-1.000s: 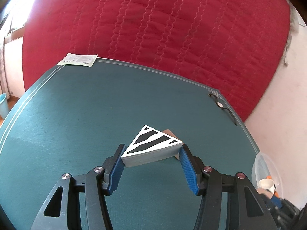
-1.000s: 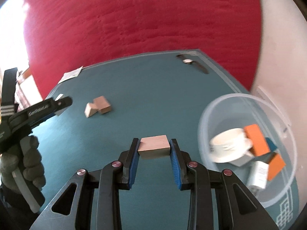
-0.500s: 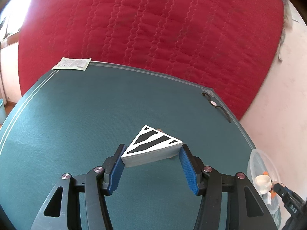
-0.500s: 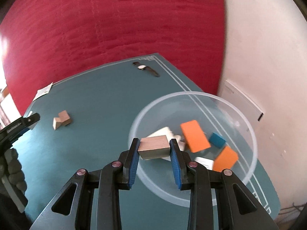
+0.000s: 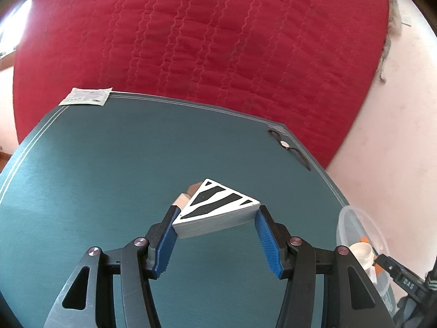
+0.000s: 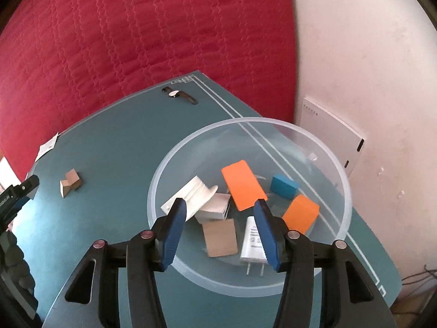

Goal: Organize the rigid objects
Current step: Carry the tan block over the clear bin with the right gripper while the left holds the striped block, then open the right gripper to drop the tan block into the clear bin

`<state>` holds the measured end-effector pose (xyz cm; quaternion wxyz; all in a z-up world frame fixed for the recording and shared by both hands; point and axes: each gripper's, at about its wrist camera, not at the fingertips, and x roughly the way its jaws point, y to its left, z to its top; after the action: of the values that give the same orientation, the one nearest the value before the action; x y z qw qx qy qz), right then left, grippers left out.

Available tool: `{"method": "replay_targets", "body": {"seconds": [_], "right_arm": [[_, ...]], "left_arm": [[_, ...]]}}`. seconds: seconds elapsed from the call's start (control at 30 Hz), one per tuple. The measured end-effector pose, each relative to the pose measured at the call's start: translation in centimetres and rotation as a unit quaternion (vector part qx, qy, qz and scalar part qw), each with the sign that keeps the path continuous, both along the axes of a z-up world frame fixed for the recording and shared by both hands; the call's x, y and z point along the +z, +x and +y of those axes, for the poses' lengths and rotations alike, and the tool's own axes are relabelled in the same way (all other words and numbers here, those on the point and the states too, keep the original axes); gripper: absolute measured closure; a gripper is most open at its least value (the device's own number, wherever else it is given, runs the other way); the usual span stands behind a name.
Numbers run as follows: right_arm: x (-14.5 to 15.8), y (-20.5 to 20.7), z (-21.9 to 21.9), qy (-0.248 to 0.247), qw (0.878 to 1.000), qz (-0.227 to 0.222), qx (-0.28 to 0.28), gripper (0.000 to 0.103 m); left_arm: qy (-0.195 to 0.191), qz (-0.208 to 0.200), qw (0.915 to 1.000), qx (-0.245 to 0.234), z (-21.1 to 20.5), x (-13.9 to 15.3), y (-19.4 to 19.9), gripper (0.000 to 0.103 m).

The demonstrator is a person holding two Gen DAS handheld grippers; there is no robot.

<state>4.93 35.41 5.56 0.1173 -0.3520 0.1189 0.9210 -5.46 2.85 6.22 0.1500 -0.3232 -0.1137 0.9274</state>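
The left claw (image 5: 215,220) grips a white triangular block with black stripes (image 5: 218,205) by two of its corners, above the teal felt-covered worktop (image 5: 109,169). Behind the block, two small plain wooden blocks (image 5: 188,195) are mostly hidden, only their tops showing. The worktop around them lies open out to its pale-lined far edge, where a white printed paper packet (image 5: 87,99) overhangs the left corner and a thin dark wristwatch (image 5: 286,146) lies near the right corner; a red quilted cover (image 5: 204,41) rises straight behind that edge.

The right claw (image 6: 220,213) hangs over the clear round plastic bowl (image 6: 341,180) with its jaws opening and nothing pressed between them. A tan wooden rectangular block (image 6: 220,237), slightly blurred, is below it inside the bowl, beside a white plug adapter (image 6: 252,242), two orange blocks (image 6: 243,184), a blue block (image 6: 284,187) and a white ribbed piece (image 6: 191,194). The bowl sits near the worktop's right edge, close to the pink wall (image 6: 368,68). A gloved hand (image 6: 13,268) is cut off at the left border
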Motion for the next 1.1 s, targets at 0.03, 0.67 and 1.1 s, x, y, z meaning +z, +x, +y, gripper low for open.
{"method": "replay_targets", "body": {"seconds": [0.03,0.67,1.1], "right_arm": [[0.0,0.1,0.1,0.0,1.0,0.001,-0.001,0.05],[-1.0,0.9,1.3,0.027,0.999,-0.012,0.023,0.05],[-1.8,-2.1,-0.5,0.066,0.995,-0.035,0.063,0.05]], "left_arm": [[-0.001,0.001,1.0,-0.003,0.2,0.0,0.1,0.044],[-0.017,0.002,0.9969,-0.077,4.6,-0.4,3.0,0.044],[-0.024,0.003,0.9955,-0.091,5.8,-0.3,4.0,0.044]]}}
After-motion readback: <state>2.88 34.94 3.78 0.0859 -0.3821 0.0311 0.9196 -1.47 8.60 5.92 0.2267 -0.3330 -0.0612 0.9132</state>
